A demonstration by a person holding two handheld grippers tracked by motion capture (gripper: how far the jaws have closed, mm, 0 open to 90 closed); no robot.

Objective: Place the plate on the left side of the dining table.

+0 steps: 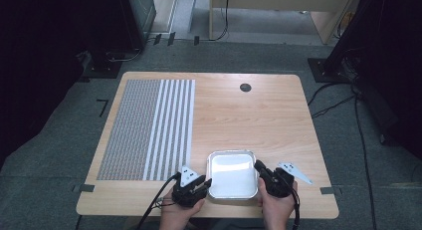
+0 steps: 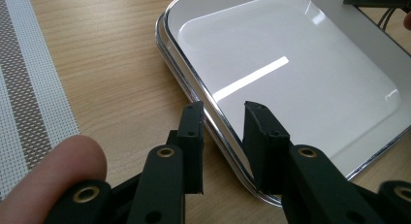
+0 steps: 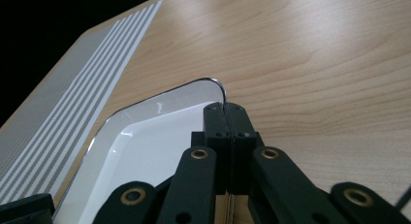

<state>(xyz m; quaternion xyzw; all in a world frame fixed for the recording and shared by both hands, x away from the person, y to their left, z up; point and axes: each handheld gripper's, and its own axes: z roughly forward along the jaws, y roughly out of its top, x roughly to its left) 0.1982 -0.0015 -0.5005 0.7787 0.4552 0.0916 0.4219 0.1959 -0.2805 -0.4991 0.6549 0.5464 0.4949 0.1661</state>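
We are pinching the tray's [image 1: 232, 174] right rim with the right gripper [image 3: 225, 109], jaws closed tight on the thin edge, while the left gripper's [image 2: 223, 115] jaws are standing narrowly apart astride the left rim, not pressing it; lifting now, we are risking the tray pivoting on that one grip and slipping free. The tray is sitting empty at the table's [image 1: 249, 115] near edge, beside the mat [image 1: 149, 130]; it is looking shallow, white, glossy and chrome-rimmed.

Tray [image 1: 232, 174]: glossy white inside, mirror-bright metal-looking rim, smooth. Table [image 1: 249, 115]: pale wood-grain top, matt, smooth. Placemat [image 1: 149, 128] at 9 o'clock of the tray: coarse woven mesh, brown and white, matt. Gripper jaws: black, matt, plastic-looking; brass-coloured rivets.
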